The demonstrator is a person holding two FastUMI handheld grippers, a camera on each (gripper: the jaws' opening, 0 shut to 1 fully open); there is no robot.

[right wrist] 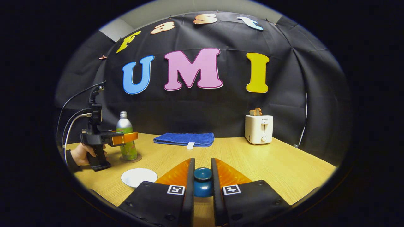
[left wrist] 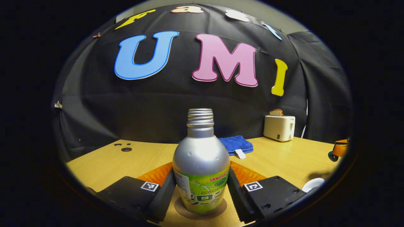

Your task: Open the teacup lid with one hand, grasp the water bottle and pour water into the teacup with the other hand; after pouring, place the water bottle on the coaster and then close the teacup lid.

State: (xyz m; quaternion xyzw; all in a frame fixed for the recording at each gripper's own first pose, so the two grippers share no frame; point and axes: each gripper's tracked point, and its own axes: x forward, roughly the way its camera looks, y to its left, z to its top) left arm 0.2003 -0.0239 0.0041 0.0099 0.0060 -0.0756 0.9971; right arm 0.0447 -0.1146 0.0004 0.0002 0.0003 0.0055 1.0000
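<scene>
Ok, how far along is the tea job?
Done: unclear, since the cup is hidden. In hand: the right gripper jaws pinch the lid knob; the left gripper jaws grip the uncapped bottle, upright on a brown disc. Left: pouring can't be confirmed; the lid isn't released.

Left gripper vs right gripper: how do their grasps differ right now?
The left gripper has its fingers on both sides of the tall silver water bottle, which stands on a brown coaster; the right gripper pinches a small blue lid knob. The left gripper's fingers stand wide apart, the right gripper's nearly together. Both have orange fingers.
</scene>
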